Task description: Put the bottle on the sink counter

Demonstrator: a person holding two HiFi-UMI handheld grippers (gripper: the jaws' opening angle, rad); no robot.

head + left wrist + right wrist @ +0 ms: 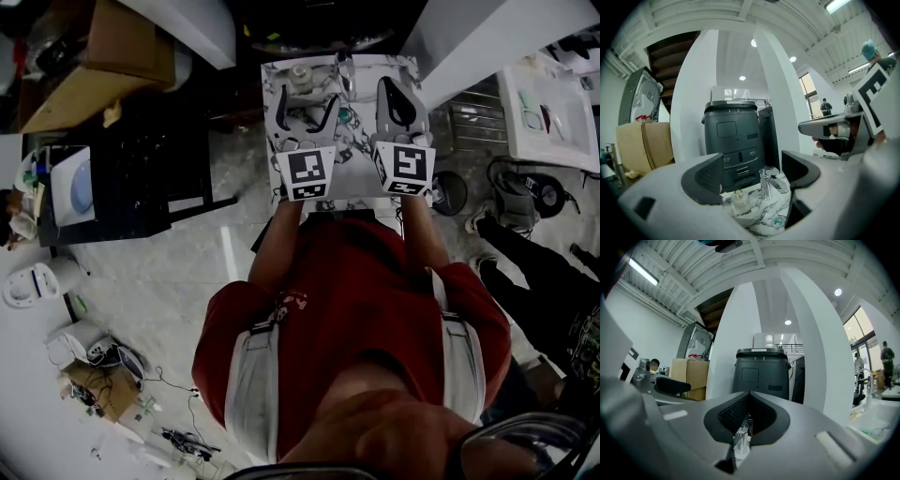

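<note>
A small pale bottle [738,199] with a gold cap stands upright on the marble-patterned sink counter [761,213], just left of the chrome faucet [768,183]. In the head view the bottle [299,75] is at the counter's [361,173] far left and the faucet [345,70] beside it. My left gripper [752,171] hangs above the bottle with its jaws wide open and nothing between the pads. In the head view the left gripper [305,111] is over the counter's left half. My right gripper [747,416] is shut and empty, held level over the right half, where the head view shows the right gripper [396,98].
A dark grey bin [736,140] stands right behind the sink between white pillars [785,108]. Cardboard boxes [644,143] are at the left. A black table [141,178] is left of the person, a second white basin [548,103] at the right, and another person's legs [534,272].
</note>
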